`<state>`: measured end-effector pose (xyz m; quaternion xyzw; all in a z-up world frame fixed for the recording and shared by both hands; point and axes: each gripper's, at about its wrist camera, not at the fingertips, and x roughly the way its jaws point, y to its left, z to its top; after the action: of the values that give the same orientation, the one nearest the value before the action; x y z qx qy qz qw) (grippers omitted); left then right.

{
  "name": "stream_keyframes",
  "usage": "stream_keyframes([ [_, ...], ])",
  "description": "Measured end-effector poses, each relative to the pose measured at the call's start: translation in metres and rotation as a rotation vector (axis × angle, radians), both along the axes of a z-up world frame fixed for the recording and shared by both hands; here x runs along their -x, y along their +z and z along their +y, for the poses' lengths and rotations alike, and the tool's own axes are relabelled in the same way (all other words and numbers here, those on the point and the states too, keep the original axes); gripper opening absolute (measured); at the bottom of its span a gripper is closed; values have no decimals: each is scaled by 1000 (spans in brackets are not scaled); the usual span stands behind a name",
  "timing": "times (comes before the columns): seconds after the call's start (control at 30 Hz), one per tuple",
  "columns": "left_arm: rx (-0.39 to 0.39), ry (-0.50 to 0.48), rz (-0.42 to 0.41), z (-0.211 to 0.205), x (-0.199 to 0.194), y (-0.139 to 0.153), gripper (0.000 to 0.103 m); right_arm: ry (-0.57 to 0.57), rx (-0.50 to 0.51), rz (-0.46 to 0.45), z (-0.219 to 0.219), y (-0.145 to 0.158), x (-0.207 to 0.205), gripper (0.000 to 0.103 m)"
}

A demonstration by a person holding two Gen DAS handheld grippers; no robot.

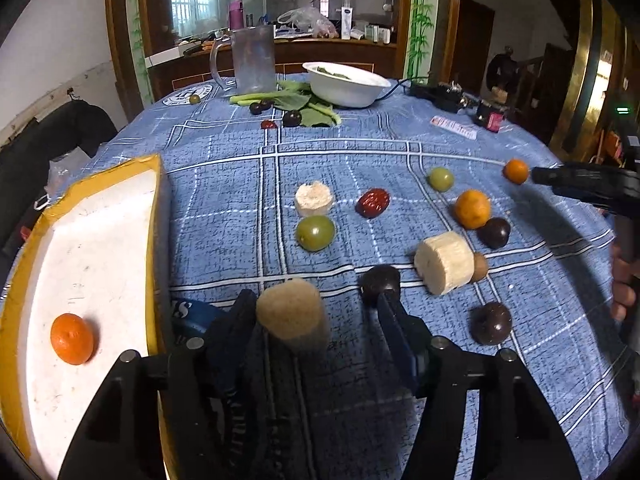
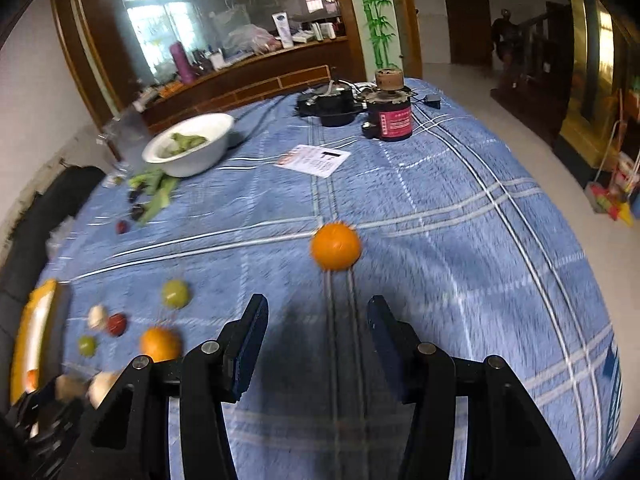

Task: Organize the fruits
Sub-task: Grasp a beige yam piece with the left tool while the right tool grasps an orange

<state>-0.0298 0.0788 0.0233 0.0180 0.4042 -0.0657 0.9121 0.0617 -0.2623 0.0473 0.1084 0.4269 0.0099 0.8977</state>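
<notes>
Several fruits lie on a blue checked tablecloth [image 1: 224, 240]. In the left wrist view, one orange [image 1: 72, 338] sits in a white foam tray [image 1: 92, 240] with a yellow rim at left. My left gripper [image 1: 316, 306] is open; a tan cut cylinder piece [image 1: 291, 314] rests against its left finger, a dark plum [image 1: 381, 280] at the right fingertip. Green fruit [image 1: 315, 233], red date [image 1: 373, 203], orange [image 1: 472, 209] and banana piece [image 1: 444, 263] lie beyond. My right gripper [image 2: 318, 314] is open and empty, just short of a small orange [image 2: 335, 245]; the same orange shows in the left wrist view [image 1: 516, 171].
A white bowl [image 1: 346, 84] with greens, leafy stalks [image 1: 296, 102], a clear jug [image 1: 252, 60] and small dark fruits stand at the far side. A black device [image 2: 330, 104], a red-labelled can [image 2: 390, 110] and a card [image 2: 314, 160] lie at the back right.
</notes>
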Motion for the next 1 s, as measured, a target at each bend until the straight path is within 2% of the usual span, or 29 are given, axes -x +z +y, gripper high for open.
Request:
stream_keyframes([
  [0.1,33,-7,-12,3,1,1,59,-20,68,30,4,-11,-27,55],
  [0.17,63,0,-23,7,1,2,51,-29,90,54,5,-18,-39,55],
  [0.23,75,17,-31,12,-1,3,39,-35,104,79,6,-26,-51,54],
  [0.3,80,30,-36,13,-2,2,34,-38,140,74,8,-27,-58,39],
  [0.37,82,33,-38,13,-3,2,33,-25,157,76,10,-26,-60,37],
  [0.5,88,46,-53,17,-2,3,32,-24,141,62,7,-22,-50,37],
  [0.7,87,72,-78,30,1,7,31,-6,132,17,2,-8,-14,37],
  [0.83,44,111,-99,44,2,10,30,14,115,3,0,-2,4,37],
  [0.9,56,118,-76,56,-2,7,28,24,102,0,1,0,13,37],
  [1.0,126,90,-52,73,-2,10,26,37,81,-8,4,3,23,37],
])
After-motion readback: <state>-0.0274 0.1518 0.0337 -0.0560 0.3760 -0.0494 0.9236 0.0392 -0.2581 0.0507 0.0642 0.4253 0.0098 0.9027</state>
